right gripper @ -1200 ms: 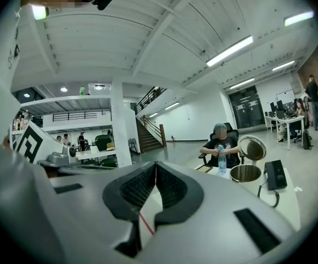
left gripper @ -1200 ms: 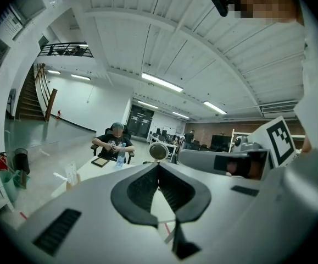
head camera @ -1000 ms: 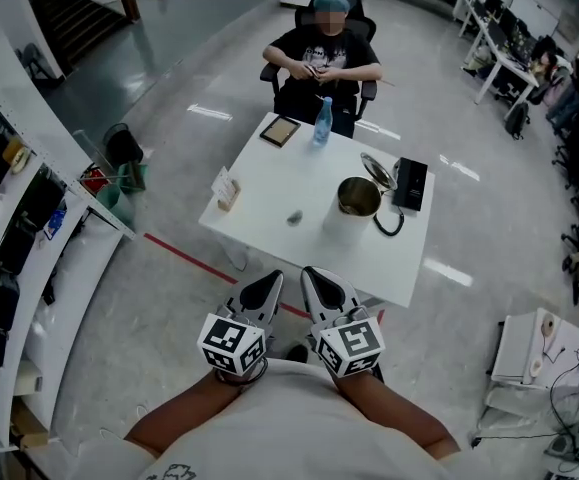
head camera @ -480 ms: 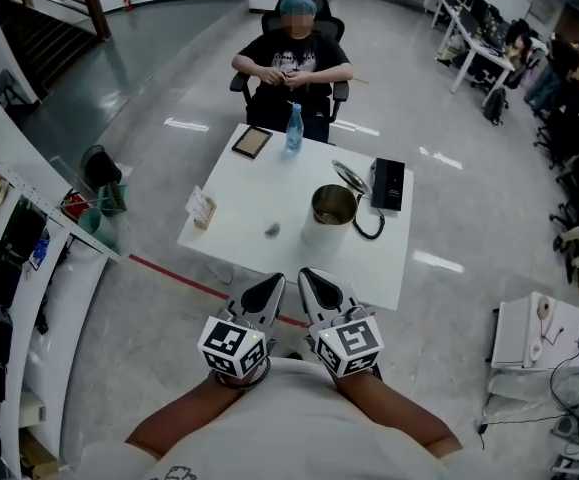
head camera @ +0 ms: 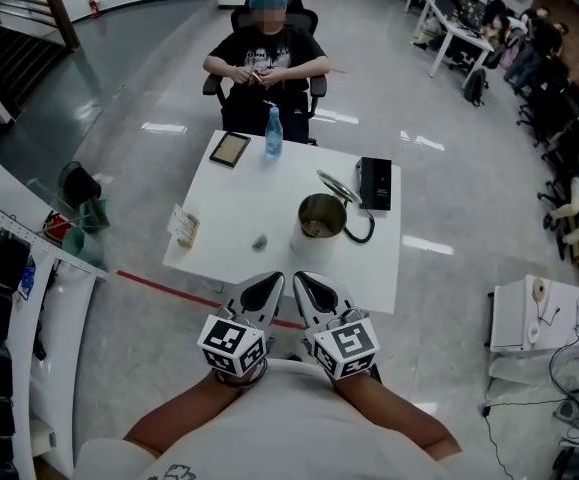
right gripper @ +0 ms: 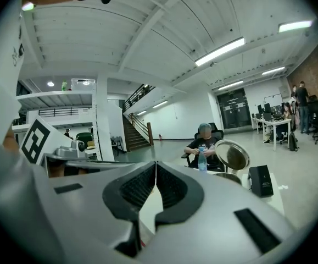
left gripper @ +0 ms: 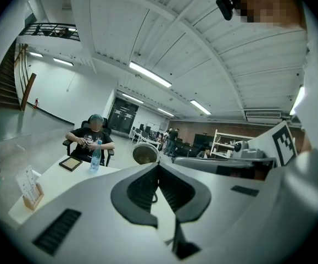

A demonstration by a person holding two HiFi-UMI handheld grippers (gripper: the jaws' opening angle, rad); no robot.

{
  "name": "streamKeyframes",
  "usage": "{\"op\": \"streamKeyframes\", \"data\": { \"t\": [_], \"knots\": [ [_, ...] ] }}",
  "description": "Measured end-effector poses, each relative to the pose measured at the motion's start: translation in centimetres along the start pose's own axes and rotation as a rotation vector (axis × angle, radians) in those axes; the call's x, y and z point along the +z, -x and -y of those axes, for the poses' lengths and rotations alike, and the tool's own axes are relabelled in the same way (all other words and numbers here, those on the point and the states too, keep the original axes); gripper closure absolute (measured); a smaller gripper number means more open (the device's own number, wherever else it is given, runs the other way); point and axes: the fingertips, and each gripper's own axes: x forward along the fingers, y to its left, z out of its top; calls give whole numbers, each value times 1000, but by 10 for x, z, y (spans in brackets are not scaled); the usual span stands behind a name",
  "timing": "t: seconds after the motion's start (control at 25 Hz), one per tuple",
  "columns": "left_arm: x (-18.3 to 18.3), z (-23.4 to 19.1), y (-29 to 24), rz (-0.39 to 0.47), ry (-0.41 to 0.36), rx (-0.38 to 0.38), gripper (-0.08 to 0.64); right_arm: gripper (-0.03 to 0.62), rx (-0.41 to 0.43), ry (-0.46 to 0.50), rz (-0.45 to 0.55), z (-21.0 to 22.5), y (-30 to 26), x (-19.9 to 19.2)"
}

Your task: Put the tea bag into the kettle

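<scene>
Left gripper (head camera: pixel 266 289), right gripper (head camera: pixel 310 287) side by side, jaws together, empty.

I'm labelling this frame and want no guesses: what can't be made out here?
- Small dark thing on the table, head view: too small to tell if it is the tea bag.
- Kettle interior, head view: too small and dim.
- Kettle body, left gripper view: hidden behind the left claw; only its open lid shows.
</scene>
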Motion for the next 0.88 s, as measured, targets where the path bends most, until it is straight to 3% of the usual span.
{"op": "streamKeyframes", "data": {
  "t": [0.44,0.88],
  "knots": [
    [3,-79,-42,-78,32,-18,551,580,-58,-75,-46,29,-75,-10],
    [1,-152,-76,-195,44,-122,551,578,-153,-160,-92,39,-151,-24]
  ]
}}
